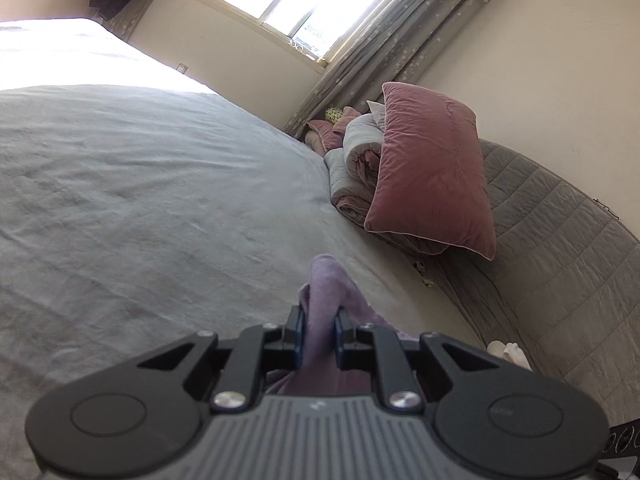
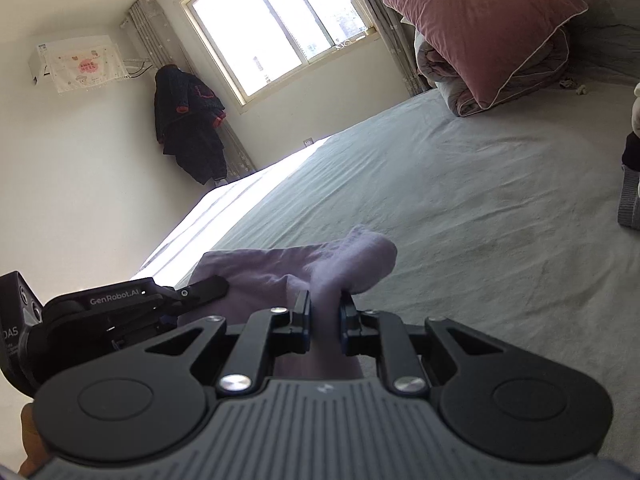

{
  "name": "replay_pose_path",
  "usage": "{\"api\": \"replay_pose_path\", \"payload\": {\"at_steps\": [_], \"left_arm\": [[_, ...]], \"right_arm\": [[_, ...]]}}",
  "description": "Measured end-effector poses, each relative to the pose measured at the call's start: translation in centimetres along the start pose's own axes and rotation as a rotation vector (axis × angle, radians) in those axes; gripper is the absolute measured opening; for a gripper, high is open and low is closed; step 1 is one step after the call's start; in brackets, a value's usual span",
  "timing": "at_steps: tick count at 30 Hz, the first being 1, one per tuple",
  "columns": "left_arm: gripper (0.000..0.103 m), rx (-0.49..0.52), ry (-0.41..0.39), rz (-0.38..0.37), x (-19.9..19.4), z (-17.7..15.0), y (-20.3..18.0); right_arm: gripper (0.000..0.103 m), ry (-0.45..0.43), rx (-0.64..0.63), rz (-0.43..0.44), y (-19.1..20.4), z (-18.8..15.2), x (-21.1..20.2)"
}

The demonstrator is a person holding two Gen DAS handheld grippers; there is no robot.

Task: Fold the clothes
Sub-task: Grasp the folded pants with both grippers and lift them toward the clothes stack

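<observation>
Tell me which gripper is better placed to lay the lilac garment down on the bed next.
Neither alone, probably: the left gripper and right gripper each pinch the lilac garment, side by side above the bed.

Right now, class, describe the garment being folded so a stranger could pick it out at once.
Start at the wide grey bed under the window. At its near edge, two hand-held grippers pinch one lilac garment between them. It is the only pale purple cloth; the pillow is dusty pink and the coat dark.
</observation>
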State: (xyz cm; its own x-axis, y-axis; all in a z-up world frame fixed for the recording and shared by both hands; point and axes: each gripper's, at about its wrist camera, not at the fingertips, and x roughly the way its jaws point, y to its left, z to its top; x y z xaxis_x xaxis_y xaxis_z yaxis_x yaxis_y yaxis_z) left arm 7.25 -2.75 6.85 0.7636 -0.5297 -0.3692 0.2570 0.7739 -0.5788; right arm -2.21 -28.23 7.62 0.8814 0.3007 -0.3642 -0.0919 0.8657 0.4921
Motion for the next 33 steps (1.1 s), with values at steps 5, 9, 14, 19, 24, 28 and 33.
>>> {"api": "replay_pose_path", "payload": {"at_steps": [5, 9, 14, 19, 24, 28, 33], "left_arm": [[0.014, 0.065, 0.0, -0.054, 4.4, 0.3, -7.0], [0.014, 0.11, 0.009, -0.12, 7.3, 0.4, -12.7], [0.014, 0.176, 0.011, -0.212, 9.7, 0.5, -19.5], [0.014, 0.247, 0.023, -0.298, 11.7, 0.4, -26.3], [0.014, 0.316, 0.042, -0.35, 13.5, -0.1, -31.5], [0.014, 0.37, 0.064, -0.378, 14.9, -0.8, -34.4], [0.014, 0.414, 0.117, -0.396, 17.5, -2.4, -36.6]], "right_arm": [[0.016, -0.101, 0.057, -0.038, -4.2, 3.9, -2.8], [0.016, -0.189, 0.081, -0.062, -6.8, 6.7, -5.5], [0.016, -0.314, 0.083, -0.118, -10.1, 9.8, -9.2], [0.016, -0.438, 0.101, -0.134, -13.0, 11.9, -12.6], [0.016, -0.537, 0.151, -0.154, -15.8, 13.3, -15.2], [0.016, -0.59, 0.158, -0.191, -17.1, 13.6, -16.4], [0.016, -0.604, 0.174, -0.258, -19.2, 13.1, -16.8]]}}
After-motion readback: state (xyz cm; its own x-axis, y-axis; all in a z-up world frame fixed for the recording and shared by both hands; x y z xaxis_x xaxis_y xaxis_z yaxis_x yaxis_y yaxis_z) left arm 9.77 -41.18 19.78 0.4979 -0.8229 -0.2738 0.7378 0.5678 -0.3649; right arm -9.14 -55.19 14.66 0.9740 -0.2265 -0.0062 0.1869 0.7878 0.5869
